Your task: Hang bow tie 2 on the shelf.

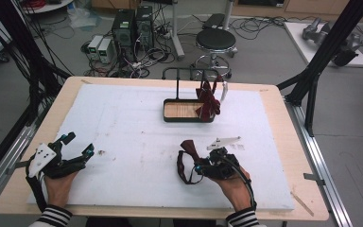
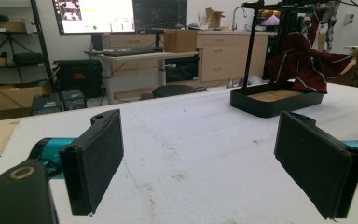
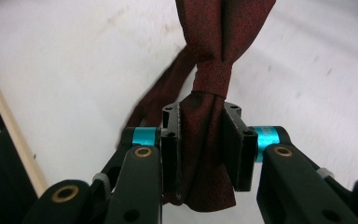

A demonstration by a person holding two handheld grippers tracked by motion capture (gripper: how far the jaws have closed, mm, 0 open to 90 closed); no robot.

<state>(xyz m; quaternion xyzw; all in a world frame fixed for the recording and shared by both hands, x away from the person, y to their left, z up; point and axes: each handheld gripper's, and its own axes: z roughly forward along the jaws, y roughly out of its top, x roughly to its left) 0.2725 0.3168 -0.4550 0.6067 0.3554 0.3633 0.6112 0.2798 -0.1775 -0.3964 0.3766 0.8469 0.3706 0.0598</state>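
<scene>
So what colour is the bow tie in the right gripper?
Dark red bow tie, plain, clearest in the right gripper view.

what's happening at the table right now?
A person works two handheld tools over a white-covered table. The right tool is shut on a dark red bow tie, its strap trailing onto the surface. The left tool rests open, apart from it. At the far side, a black tray stand already carries a striped bow tie.
</scene>
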